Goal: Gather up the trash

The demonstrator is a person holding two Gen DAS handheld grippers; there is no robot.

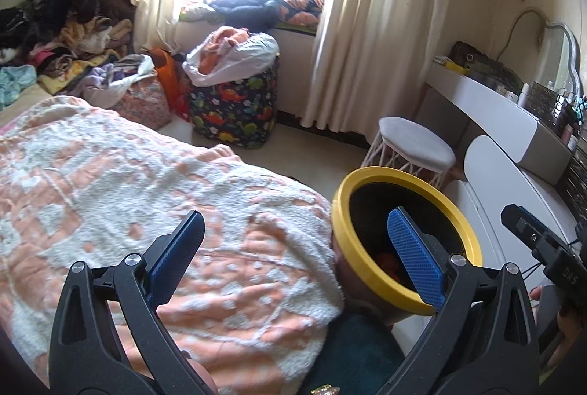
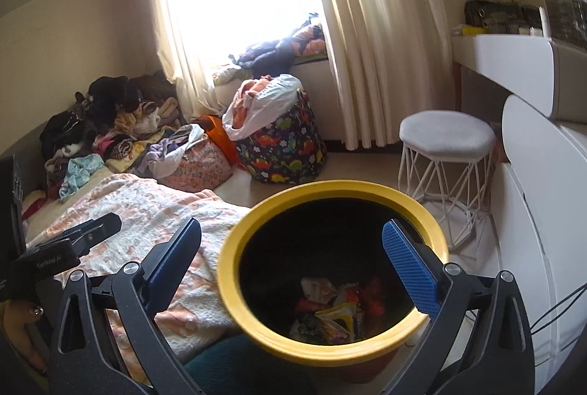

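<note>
Two tongs, left tongs (image 1: 297,255) and right tongs (image 2: 293,270), both spread wide, gripping nothing. Bin (image 2: 332,270) with yellow rim stands beside bed (image 1: 146,175), wrappers (image 2: 330,307) piled at its bottom. Judgement: search bed beside bin for loose trash; release each piece well inside rim.

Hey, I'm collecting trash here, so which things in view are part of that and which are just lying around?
Part of the job:
yellow-rimmed bin
wrappers inside it
left gripper, open
right gripper, open

Just lying about:
dinosaur-print hamper
white stool
clothes pile
peach blanket
</note>
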